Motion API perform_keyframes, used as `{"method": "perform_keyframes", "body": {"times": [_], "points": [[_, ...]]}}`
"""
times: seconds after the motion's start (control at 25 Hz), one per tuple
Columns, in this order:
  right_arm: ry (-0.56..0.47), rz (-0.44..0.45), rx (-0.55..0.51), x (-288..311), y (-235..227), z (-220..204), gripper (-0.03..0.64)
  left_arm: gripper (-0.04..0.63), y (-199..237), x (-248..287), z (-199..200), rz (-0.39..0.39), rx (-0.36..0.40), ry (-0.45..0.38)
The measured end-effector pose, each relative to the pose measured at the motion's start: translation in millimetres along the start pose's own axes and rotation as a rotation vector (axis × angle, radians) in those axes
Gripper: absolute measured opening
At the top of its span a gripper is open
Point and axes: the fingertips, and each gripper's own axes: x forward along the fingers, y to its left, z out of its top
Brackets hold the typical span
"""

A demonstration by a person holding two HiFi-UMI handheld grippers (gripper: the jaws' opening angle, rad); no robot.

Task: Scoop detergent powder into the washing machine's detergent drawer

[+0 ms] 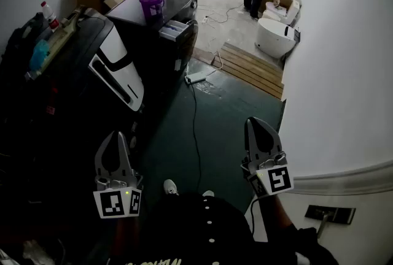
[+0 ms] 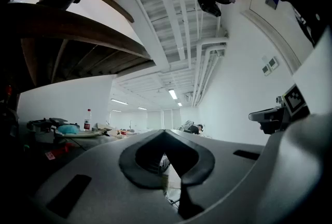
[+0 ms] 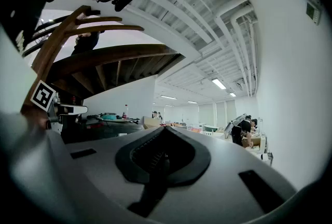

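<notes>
Left claw (image 1: 116,137) and right claw (image 1: 258,124) are pressed together, empty; the purple tub (image 1: 151,1) atop the washing machine (image 1: 130,12) looks light and rigid, best gripped by its rim.

Tub (image 1: 151,3): on the washing machine (image 1: 184,1), upper left.
Drawer (image 1: 175,29): at the machine's near corner, just right of the tub.
Power strip (image 1: 195,78): on the floor (image 1: 227,135), before the machine.
Pallet (image 1: 252,67): right of the strip, beside the wall (image 1: 344,73).

Purple tub (image 1: 151,1) atop dark washing machine (image 1: 184,1), detergent drawer (image 1: 175,29) open.
</notes>
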Motion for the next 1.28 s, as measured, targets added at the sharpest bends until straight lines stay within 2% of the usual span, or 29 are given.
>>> {"method": "perform_keyframes", "body": {"times": [0.12, 0.36, 0.72, 0.76, 0.8, 0.84, 0.88, 1.0, 1.28], "points": [[0.033, -0.001, 0.009, -3.7, -3.3, -9.6, 0.028, 0.006, -0.3, -0.9, -0.1, 0.001, 0.001, 0.0], [-0.039, 0.021, 0.046, -0.9, 3.5, 5.7, 0.029, 0.006, 0.0, -1.5, -0.5, 0.004, 0.0, 0.0], [-0.03, 0.042, 0.051, 5.0, 10.0, -3.1, 0.031, 0.006, 7.0, -1.2, -2.3, 0.007, -0.005, 0.0], [-0.022, 0.036, 0.065, 6.3, 8.5, -5.9, 0.105, 0.006, 8.7, -1.0, -2.6, 0.008, -0.006, 0.0], [-0.006, 0.022, 0.085, 7.5, 5.8, -9.2, 0.237, 0.006, 10.5, -0.7, -2.9, 0.008, -0.008, 0.001], [0.013, 0.007, 0.101, 9.0, 3.6, -11.7, 0.264, 0.006, 12.4, -0.2, -3.3, 0.008, -0.01, 0.002], [0.023, -0.002, 0.106, 10.7, 3.5, -12.6, 0.238, 0.006, 14.5, 0.2, -3.7, 0.007, -0.011, 0.003], [0.001, 0.011, 0.077, 16.6, 12.6, -9.2, 0.218, 0.006, 23.6, 2.0, -5.2, 0.005, -0.013, 0.002], [0.002, 0.003, 0.026, 40.3, 39.9, -9.7, 0.206, 0.006, 60.3, 8.3, -8.0, -0.012, -0.02, -0.008]]}}
